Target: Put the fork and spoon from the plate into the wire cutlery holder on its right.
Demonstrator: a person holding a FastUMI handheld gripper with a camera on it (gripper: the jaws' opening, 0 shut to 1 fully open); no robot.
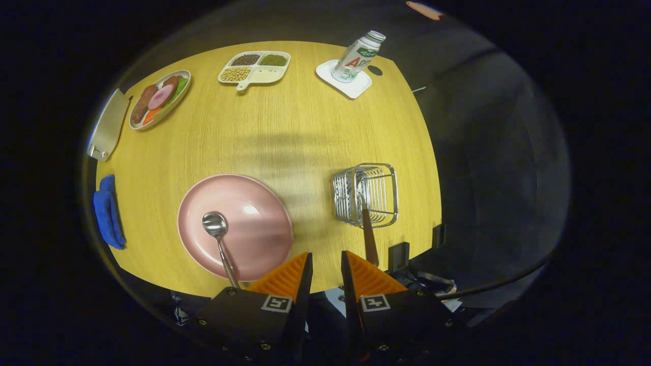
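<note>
Looking down over the yellow wooden table (285, 132), I hold my gripper (325, 264) high above its near edge, my two orange fingers (285, 277) slightly parted with a narrow gap between them and nothing held in it.

Ahead of my left finger lies the pink plate (254, 223), and the spoon (219, 239) rests on it, bowl toward the plate's middle and handle running back over the near rim toward me. Ahead of my right finger, well apart from the plate, stands the wire cutlery holder (366, 193). The fork (368, 236) is already in it: its handle leans out over the holder's near rim toward my right finger, and I cannot make out the tines among the wires.

Far across the table sit a divided tray (257, 68) of beans and grains, an oval dish (160, 97) of sliced food to its left, and a bottle (358, 56) standing on a white coaster (351, 84) to its right. At the left edge lie a blue cloth (108, 211) and, beyond it, a flat pale board (108, 124)
</note>
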